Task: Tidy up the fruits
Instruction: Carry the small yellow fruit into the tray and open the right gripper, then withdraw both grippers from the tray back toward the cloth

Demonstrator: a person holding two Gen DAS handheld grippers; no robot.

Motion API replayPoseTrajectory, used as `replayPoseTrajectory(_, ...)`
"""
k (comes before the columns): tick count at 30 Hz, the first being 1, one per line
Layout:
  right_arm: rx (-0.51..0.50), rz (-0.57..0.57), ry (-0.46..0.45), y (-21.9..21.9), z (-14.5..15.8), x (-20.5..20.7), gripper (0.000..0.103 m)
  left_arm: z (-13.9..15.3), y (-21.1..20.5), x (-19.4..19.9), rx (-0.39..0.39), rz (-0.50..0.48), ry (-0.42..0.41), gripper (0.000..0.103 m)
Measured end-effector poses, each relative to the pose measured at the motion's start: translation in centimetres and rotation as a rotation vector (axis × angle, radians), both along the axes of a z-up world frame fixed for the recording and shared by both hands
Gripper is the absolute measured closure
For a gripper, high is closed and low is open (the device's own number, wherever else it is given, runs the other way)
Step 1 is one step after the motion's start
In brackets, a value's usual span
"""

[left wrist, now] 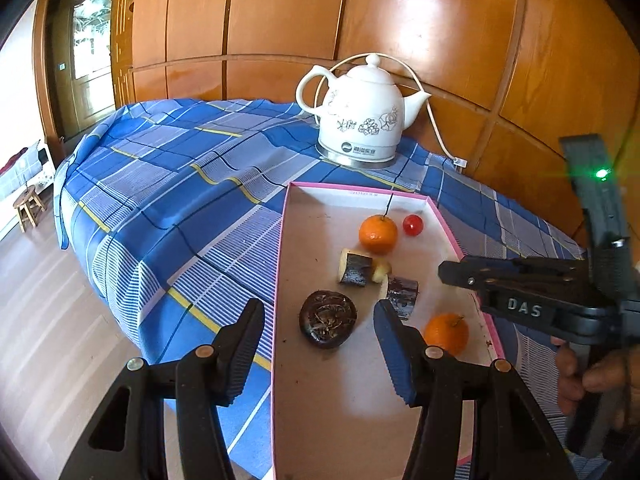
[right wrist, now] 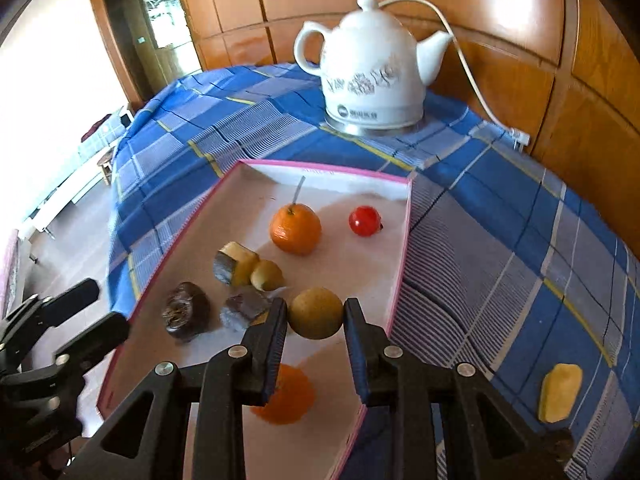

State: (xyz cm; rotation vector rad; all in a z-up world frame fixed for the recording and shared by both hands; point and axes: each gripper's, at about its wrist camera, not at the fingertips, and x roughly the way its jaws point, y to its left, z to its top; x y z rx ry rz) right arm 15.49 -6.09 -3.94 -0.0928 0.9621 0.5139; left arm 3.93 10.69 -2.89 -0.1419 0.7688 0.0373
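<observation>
A pink-rimmed shallow box (left wrist: 282, 240) (right wrist: 402, 256) lies on the blue checked cloth. It holds two oranges (left wrist: 378, 234) (left wrist: 446, 332), a small red fruit (left wrist: 413, 225), dark-skinned cut pieces (left wrist: 355, 268) and a dark round fruit (left wrist: 328, 318). My right gripper (right wrist: 316, 313) is shut on a round yellow-brown fruit (right wrist: 316, 314), held over the box's near right part above an orange (right wrist: 284, 396). My left gripper (left wrist: 320, 344) is open over the box's left side; the dark round fruit shows between its fingers, untouched. The left wrist view shows the right gripper (left wrist: 450, 272) from the side, its fruit hidden.
A white ceramic kettle (left wrist: 360, 120) (right wrist: 372, 76) with a cord stands on the cloth behind the box, against a wooden panelled wall. A yellow cut piece (right wrist: 560, 392) lies on the cloth right of the box. The table's left edge drops to a wooden floor with a stool (left wrist: 28, 206).
</observation>
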Motion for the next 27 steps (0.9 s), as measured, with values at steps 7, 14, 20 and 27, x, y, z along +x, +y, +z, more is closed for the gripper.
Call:
replayPoseTrajectory(7,0.011,-0.025,-0.015,-1.3,0.3,-0.8,0.074,0.1,-0.6,0.1,-0.007,-0.019,0.002,0.045)
replayPoseTrajectory(14,0.02,-0.039,-0.055,-2.9,1.6,-3.1,0.072,0.5,-1.7,-0.1,0.004,-0.051,-0.005,0.045)
replayPoseTrajectory(20,0.018,-0.053,-0.094,-4.3,2.6,-4.8,0.072,0.9,-2.5,-0.5,0.015,-0.073,-0.015,0.045)
replayPoseTrajectory(27,-0.001,-0.07,-0.128,-6.2,3.4,-6.3,0.072,1.1,-3.5,-0.8,0.027,-0.097,-0.017,0.045)
